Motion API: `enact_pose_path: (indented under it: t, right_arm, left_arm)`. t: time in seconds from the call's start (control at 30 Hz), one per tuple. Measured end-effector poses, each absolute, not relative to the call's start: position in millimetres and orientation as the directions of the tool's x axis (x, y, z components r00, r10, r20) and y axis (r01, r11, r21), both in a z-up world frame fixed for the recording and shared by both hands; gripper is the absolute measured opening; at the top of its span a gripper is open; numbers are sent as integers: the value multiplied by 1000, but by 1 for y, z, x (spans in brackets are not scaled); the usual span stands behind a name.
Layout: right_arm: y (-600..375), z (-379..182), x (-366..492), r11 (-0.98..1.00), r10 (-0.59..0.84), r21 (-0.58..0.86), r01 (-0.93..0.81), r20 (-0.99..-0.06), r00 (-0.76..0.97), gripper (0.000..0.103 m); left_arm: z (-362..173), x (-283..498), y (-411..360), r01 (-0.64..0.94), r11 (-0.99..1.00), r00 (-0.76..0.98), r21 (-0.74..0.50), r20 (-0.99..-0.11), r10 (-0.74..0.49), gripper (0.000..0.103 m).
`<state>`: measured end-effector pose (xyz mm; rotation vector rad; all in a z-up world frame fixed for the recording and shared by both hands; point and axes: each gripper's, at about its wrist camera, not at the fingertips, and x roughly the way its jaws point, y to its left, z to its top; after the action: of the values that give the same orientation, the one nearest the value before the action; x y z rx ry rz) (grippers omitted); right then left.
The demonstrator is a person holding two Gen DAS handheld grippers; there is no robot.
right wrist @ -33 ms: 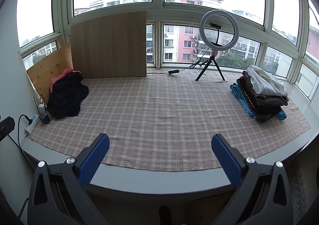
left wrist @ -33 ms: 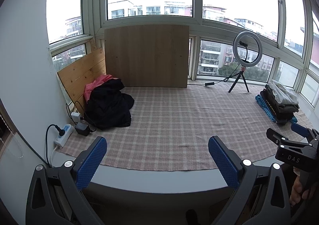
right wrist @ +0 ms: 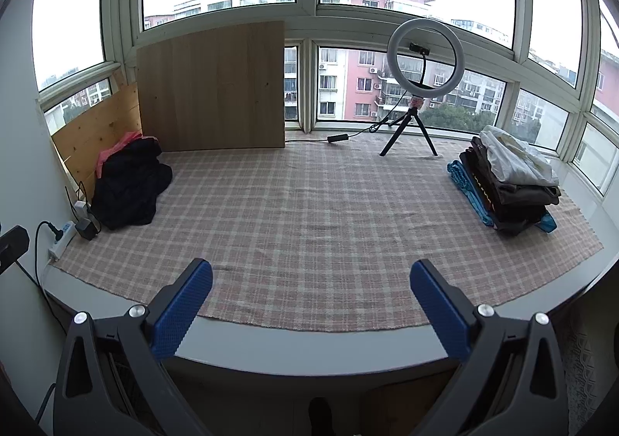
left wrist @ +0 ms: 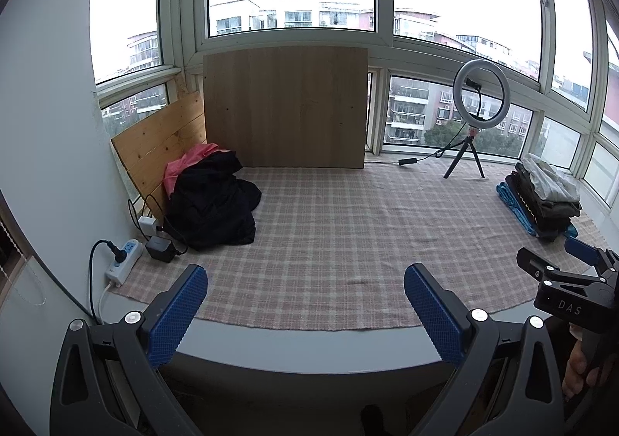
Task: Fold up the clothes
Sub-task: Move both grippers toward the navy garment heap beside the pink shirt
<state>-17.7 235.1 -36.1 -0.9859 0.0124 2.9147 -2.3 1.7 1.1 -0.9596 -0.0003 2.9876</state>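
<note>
Both tools — left tool (left wrist: 305, 310), right tool (right wrist: 311, 306) — gaped wide, empty; unfolded dark heap (right wrist: 125, 188) and folded stack (right wrist: 510, 188) well apart.

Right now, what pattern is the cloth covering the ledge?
Pink-and-beige plaid on the cloth; clearest in the right wrist view.

My left gripper (left wrist: 305, 300) fills the bottom of the left wrist view, its blue-padded fingers (left wrist: 176, 316) spread wide with nothing between them. My right gripper (right wrist: 309, 300) sits likewise, jaws apart and empty. At the left view's lower right edge, what seems to be my right hand (left wrist: 580, 370) grips the handle.
</note>
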Motion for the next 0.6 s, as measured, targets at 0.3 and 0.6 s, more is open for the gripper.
enact_pose_path:
  t: [0.3,0.6]
  right_arm:
    - [214,-38,-38,-1000,27,-27,-14,-632,-774,103]
    - [175,-36,-76,-994,-32,-59,91,-639,-769,103]
  left_arm:
    - [-13,-12,-21,20,-1000,-815,2,-580,-18,102]
    - [-15,-44,-50,127,-992,-782,2,-615,-101,102]
